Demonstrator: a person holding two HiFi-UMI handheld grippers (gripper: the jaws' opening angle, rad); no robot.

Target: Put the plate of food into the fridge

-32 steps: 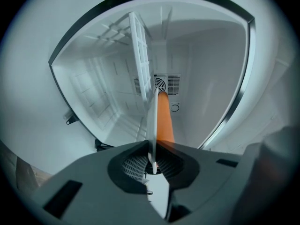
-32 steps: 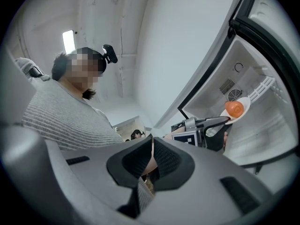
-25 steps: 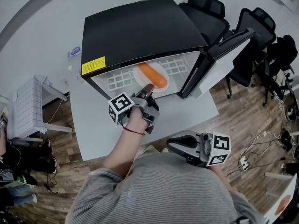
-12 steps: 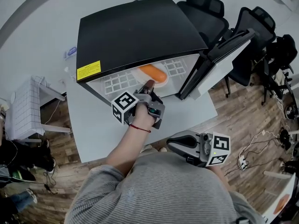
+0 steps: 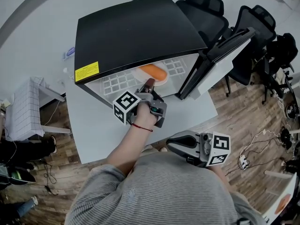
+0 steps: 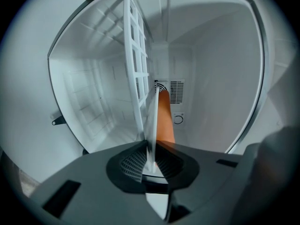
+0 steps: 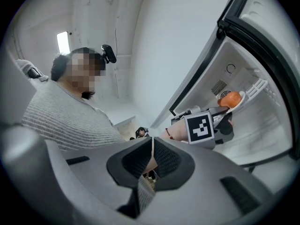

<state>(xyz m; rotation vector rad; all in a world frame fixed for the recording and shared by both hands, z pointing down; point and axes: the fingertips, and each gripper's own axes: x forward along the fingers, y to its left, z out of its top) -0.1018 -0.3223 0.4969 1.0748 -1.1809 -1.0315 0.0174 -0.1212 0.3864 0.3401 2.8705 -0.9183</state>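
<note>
L hand-held gripper [image 6: 151,159] pinches thin white plate [image 6: 153,121] rim over lattice fridge rack [image 5: 116,82]; R hand-held gripper [image 7: 151,158] pressed together.

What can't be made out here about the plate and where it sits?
- Head view: the fridge top hides the plate's far half and the wire shelf's rear.
- Left gripper view: plate is edge-on, so the orange food cannot be identified.
- Right gripper view: too small to show whether plate touches wire shelf.
</note>
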